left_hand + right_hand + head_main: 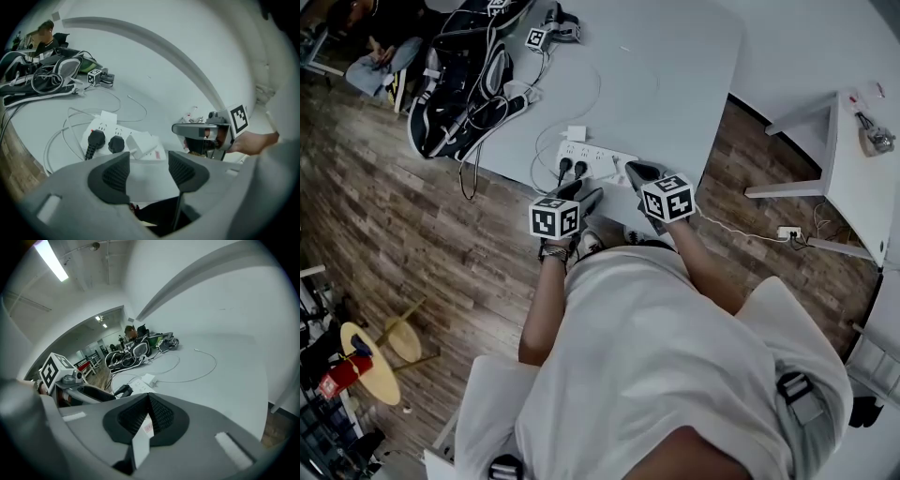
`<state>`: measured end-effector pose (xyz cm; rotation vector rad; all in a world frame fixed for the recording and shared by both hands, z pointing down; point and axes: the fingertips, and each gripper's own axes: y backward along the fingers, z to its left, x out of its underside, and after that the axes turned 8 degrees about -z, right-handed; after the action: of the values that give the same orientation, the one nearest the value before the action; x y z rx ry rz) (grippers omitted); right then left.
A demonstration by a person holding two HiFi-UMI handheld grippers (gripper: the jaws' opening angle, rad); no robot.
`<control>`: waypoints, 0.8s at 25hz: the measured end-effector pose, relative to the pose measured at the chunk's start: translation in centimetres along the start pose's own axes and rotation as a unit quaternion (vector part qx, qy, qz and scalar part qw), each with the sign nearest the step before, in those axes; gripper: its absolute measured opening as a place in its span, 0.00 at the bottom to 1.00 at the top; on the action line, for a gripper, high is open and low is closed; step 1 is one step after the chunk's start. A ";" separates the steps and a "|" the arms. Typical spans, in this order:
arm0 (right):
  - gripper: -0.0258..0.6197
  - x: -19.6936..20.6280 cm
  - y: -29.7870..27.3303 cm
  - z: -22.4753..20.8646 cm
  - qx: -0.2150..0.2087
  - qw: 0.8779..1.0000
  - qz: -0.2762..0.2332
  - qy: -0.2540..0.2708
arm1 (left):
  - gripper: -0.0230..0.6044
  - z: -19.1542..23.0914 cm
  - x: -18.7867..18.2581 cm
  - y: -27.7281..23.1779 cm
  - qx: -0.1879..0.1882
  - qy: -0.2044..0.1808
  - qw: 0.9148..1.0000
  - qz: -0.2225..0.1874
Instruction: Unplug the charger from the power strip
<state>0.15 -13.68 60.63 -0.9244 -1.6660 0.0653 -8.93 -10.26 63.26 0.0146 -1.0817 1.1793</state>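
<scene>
A white power strip [592, 161] [101, 133] lies near the front edge of the grey table [675, 66], with two black plugs [104, 140] seated at its left end. A white charger [140, 143] rests askew on the strip's top, right of the plugs. Just short of it my left gripper [585, 197] [149, 171] hangs open with nothing between its pads. My right gripper [639, 172] [146, 416] hovers over the strip's right end, its pads meeting at the tips. A white sliver with red print shows in the gap behind them.
Black bags and tangled cables [464, 75] fill the table's far left, with a marker-cube device [546, 36] beside them. A small white adapter [576, 133] and thin white cables lie beyond the strip. A white desk [853, 169] stands at the right. A yellow stool [370, 361] is on the wooden floor.
</scene>
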 end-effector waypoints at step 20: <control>0.04 -28.2 9.6 7.9 -0.016 0.937 -0.288 0.199 | 0.04 -8.7 -28.2 13.0 -0.074 -0.271 0.911 -0.301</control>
<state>-0.99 -20.61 30.62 -0.4038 -1.4933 -0.5161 -11.92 -20.59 32.90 0.5511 -1.5102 0.5299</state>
